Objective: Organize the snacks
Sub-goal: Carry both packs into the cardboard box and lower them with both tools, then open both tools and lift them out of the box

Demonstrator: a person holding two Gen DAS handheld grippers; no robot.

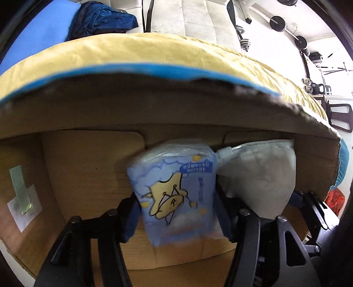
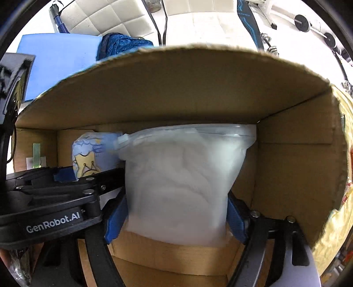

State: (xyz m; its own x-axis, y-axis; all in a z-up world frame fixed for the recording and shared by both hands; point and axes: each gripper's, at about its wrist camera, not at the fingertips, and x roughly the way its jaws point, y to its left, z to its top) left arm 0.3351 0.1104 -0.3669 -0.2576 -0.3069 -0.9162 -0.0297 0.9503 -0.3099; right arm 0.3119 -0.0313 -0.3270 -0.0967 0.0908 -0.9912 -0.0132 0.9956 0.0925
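Inside a cardboard box (image 1: 88, 167), my left gripper (image 1: 176, 212) is shut on a light-blue snack pouch (image 1: 176, 187) printed with a yellow star character, held upside down. Right beside it my right gripper (image 2: 176, 212) is shut on a frosted white zip bag (image 2: 181, 176) with pale contents. The white bag (image 1: 260, 176) touches the blue pouch's right side in the left wrist view. From the right wrist, the blue pouch (image 2: 92, 154) and the left gripper's fingers (image 2: 64, 175) show at the left. Both bags reach toward the box's far wall (image 2: 176, 92).
The box's right wall (image 2: 297, 165) stands close to the white bag. A yellow cloth (image 1: 154, 53) drapes behind the box. A blue foam block (image 2: 59, 59) and a dark blue fabric bundle (image 1: 101, 17) lie beyond. Dumbbells (image 1: 280, 24) sit on the floor at far right.
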